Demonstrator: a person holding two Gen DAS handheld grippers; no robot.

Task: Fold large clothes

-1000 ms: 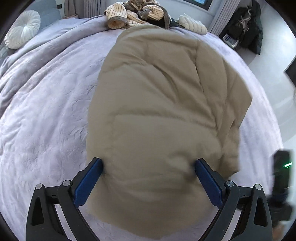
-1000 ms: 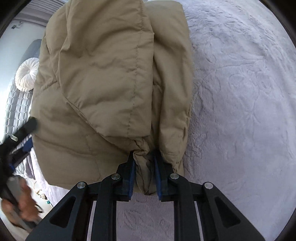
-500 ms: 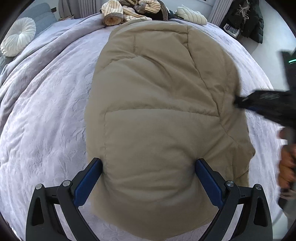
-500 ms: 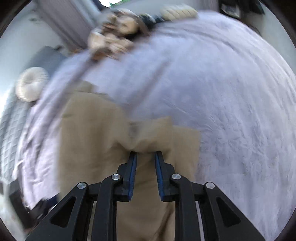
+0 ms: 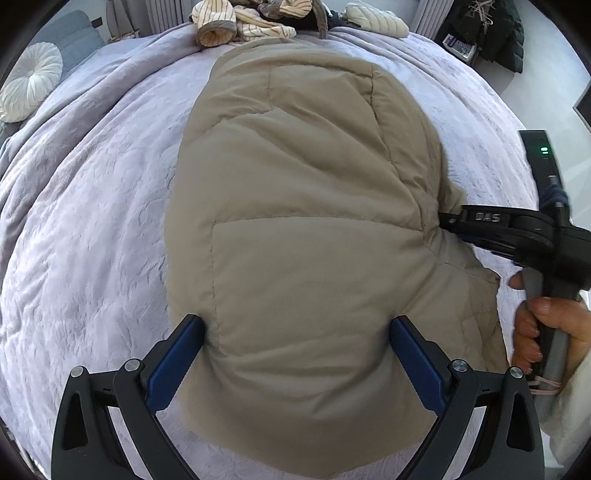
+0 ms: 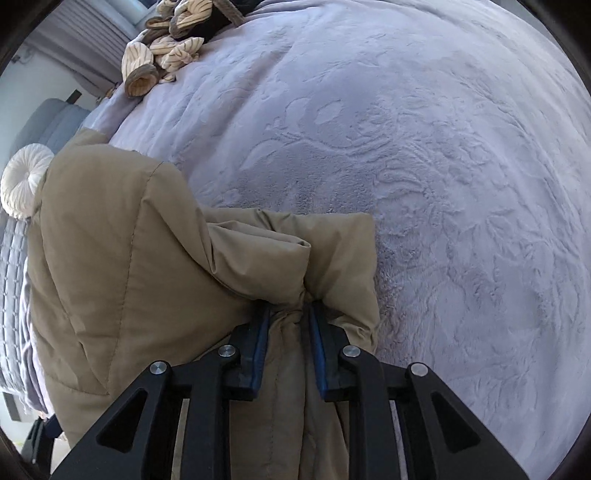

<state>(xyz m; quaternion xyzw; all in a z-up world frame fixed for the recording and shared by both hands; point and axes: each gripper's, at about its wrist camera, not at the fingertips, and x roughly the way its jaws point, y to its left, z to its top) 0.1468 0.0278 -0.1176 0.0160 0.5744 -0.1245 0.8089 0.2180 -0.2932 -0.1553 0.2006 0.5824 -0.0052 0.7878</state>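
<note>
A tan puffer jacket (image 5: 303, 229) lies folded lengthwise on the lavender bed cover (image 5: 92, 221). My left gripper (image 5: 297, 328) is wide open, its blue pads (image 5: 173, 362) on either side of the jacket's near end, pressing on it. My right gripper (image 6: 288, 314) is shut on a bunched fold of the jacket (image 6: 122, 266) at its right edge. It shows in the left wrist view (image 5: 454, 221), held by a hand, its tips under the fabric.
A heap of striped clothes (image 5: 243, 22) lies at the far end of the bed, also in the right wrist view (image 6: 166, 48). A round white cushion (image 5: 31, 85) sits far left. Dark coats (image 5: 491, 33) hang at the far right.
My right gripper has carried the jacket's right side up and over, then down onto the bed at the right edge. The left gripper has stayed in place on the near end.
</note>
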